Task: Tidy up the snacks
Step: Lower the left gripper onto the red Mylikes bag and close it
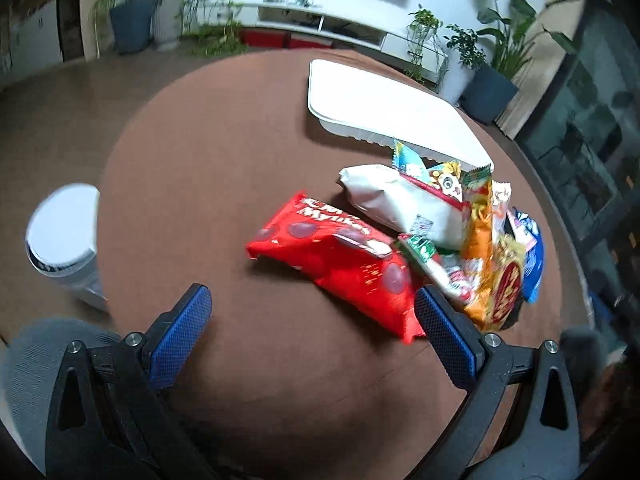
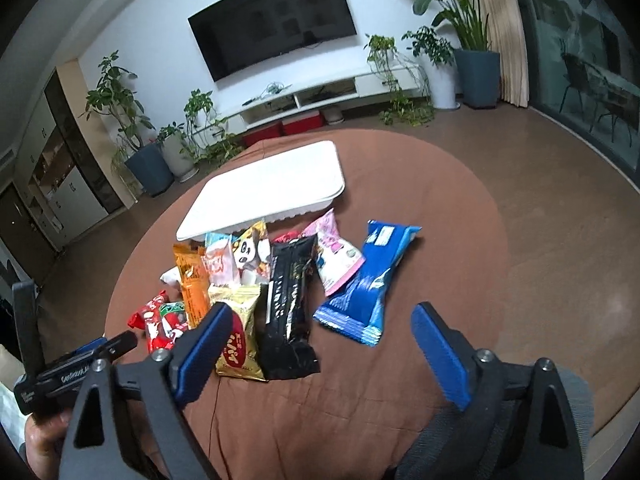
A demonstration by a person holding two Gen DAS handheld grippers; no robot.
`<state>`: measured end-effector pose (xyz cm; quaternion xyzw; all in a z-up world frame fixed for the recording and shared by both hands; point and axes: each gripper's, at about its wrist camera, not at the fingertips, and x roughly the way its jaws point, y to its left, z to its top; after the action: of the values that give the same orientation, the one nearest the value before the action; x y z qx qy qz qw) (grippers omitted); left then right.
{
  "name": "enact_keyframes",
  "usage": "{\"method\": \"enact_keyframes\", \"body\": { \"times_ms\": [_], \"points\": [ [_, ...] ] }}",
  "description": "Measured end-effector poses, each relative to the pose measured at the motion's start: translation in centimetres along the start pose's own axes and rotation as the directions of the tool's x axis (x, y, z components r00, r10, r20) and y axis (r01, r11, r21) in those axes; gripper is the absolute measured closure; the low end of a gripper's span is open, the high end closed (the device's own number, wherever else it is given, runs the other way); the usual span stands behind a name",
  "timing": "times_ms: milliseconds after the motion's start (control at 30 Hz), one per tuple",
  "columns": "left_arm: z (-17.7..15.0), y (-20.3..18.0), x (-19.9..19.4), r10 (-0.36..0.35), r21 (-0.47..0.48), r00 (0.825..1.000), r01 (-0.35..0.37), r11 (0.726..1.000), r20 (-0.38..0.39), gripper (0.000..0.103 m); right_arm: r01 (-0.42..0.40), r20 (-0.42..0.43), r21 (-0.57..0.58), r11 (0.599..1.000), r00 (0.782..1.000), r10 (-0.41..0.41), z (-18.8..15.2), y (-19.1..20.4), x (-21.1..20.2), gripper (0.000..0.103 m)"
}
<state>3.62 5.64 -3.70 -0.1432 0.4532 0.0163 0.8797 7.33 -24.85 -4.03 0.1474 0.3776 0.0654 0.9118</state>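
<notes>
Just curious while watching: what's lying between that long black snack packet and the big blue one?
In the right wrist view, a pink and white packet lies between the black packet and the blue packet, toward their far ends; nearer, only brown tablecloth shows.

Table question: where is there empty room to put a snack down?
Bare brown table lies right of the blue packet and the white tray, and in front of the snack pile, between the right gripper fingers. It is crowded between tray and black packet.

The red snack packet [image 1: 336, 264] reads "Mylikes".
</notes>
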Motion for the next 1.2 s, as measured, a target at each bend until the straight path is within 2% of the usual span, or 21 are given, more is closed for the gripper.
{"method": "enact_keyframes", "body": {
  "times_ms": [100, 233, 333, 433, 533, 600, 800, 900, 1000, 1067, 1133, 1167, 1200],
  "points": [
    [1.3, -0.2, 1.3, -0.021, -0.044, 1.0, 0.02, 0.999, -0.021, 0.0, -0.015, 0.0, -0.005, 1.0, 1.0, 0.015, -0.1, 0.4, 0.2, 0.01],
    [3.2, -1.1, 3.0, 0.011, -0.087, 0.999, -0.014, 0.996, -0.036, 0.0, -0.029, -0.005, 0.001, 1.0, 1.0, 0.029, -0.1, 0.4, 0.5, 0.01],
    [4.1, -1.1, 4.2, 0.042, -0.079, 0.997, -0.047, 0.996, -0.063, 0.0, -0.03, -0.019, 0.0, 1.0, 0.999, 0.03, -0.2, 0.4, 0.8, 0.01],
    [4.2, -1.0, 5.8, 0.029, -0.08, 0.995, -0.037, 0.996, -0.094, 0.0, -0.028, -0.026, -0.004, 1.0, 0.999, 0.028, -0.2, 0.1, 0.9, 0.01],
    [4.2, -0.1, 6.5, 0.017, -0.054, 0.991, -0.024, 0.998, -0.134, 0.0, -0.025, -0.029, -0.003, 1.0, 0.999, 0.025, -0.1, 0.0, 0.9, 0.01],
    [4.6, 0.4, 6.9, 0.021, -0.001, 0.985, -0.021, 1.0, -0.17, 0.0, -0.025, -0.031, -0.002, 1.0, 0.999, 0.024, -0.1, 0.0, 1.0, 0.01],
    [5.7, 0.7, 6.0, 0.111, 0.1, 0.98, -0.096, 0.99, -0.166, 0.002, -0.026, -0.042, -0.008, 1.0, 0.999, 0.026, -0.2, 0.1, 1.1, 0.01],
    [5.2, 0.6, 6.1, 0.081, 0.051, 0.981, -0.073, 0.996, -0.176, 0.001, -0.027, -0.043, -0.012, 1.0, 0.999, 0.026, -0.2, 0.2, 1.1, 0.01],
    [5.0, 1.2, 7.7, 0.033, -0.068, 0.979, -0.047, 0.997, -0.199, 0.0, -0.031, -0.053, -0.014, 0.999, 0.998, 0.03, -0.3, 0.4, 1.4, 0.01],
    [4.9, 0.9, 7.4, 0.049, -0.09, 0.984, -0.065, 0.994, -0.174, 0.0, -0.032, -0.056, -0.019, 0.999, 0.998, 0.031, -0.5, 0.4, 1.4, 0.01],
    [5.3, 0.8, 7.7, 0.035, -0.1, 0.988, -0.05, 0.994, -0.152, 0.001, -0.029, -0.054, -0.02, 0.999, 0.998, 0.028, -0.5, 0.3, 1.4, 0.01],
    [5.4, 0.7, 7.9, 0.032, -0.093, 0.989, -0.046, 0.995, -0.144, 0.003, -0.026, -0.052, -0.017, 1.0, 0.998, 0.026, -0.5, 0.2, 1.4, 0.01],
    [5.5, 0.6, 7.8, 0.037, -0.079, 0.99, -0.048, 0.996, -0.134, 0.014, -0.024, -0.05, -0.014, 1.0, 0.998, 0.023, -0.5, 0.1, 1.4, 0.01]
  ]
}}
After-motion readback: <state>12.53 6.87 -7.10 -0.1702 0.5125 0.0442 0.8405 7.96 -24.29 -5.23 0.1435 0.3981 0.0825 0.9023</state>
